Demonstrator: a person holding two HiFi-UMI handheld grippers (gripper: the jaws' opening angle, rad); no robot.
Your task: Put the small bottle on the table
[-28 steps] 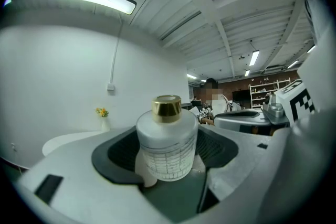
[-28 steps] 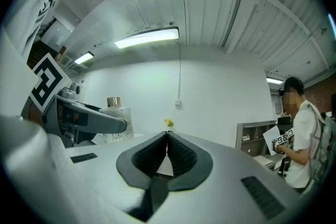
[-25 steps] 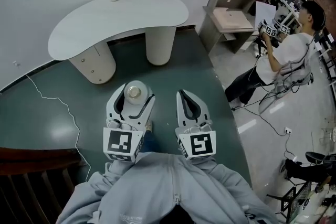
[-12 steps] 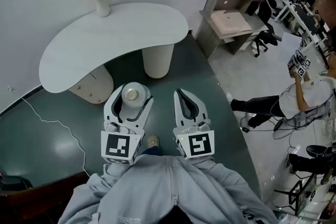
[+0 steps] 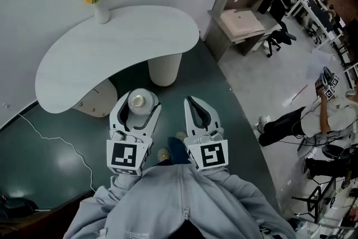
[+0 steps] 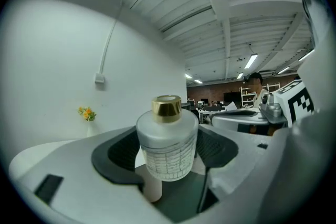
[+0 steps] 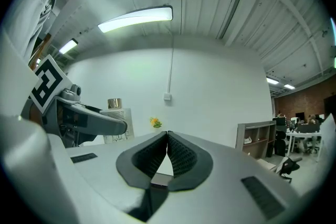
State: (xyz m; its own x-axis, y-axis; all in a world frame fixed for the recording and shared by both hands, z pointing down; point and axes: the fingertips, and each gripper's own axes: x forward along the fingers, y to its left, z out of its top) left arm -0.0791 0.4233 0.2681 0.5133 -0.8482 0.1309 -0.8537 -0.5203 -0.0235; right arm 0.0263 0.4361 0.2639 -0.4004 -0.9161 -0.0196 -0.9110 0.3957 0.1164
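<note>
A small frosted bottle (image 5: 139, 102) with a gold cap stands upright between the jaws of my left gripper (image 5: 137, 99), which is shut on it. In the left gripper view the bottle (image 6: 167, 141) fills the gap between the dark pads. My right gripper (image 5: 194, 102) is beside it, shut with nothing in it; its jaw tips touch in the right gripper view (image 7: 167, 136). The white curved table (image 5: 112, 47) lies ahead and below, with bare top. Both grippers hang over the dark green floor, short of the table's near edge.
A white vase with yellow flowers (image 5: 97, 4) stands at the table's far left edge. A grey shelf unit (image 5: 246, 3) is to the right. A person with grippers (image 5: 330, 109) stands at far right. A white cable (image 5: 56, 137) runs over the floor on the left.
The view has shifted toward the table, which now sits closer and lower left. The person at right has moved further to the frame's right and lower. The grippers keep their pose and the bottle stays held.
</note>
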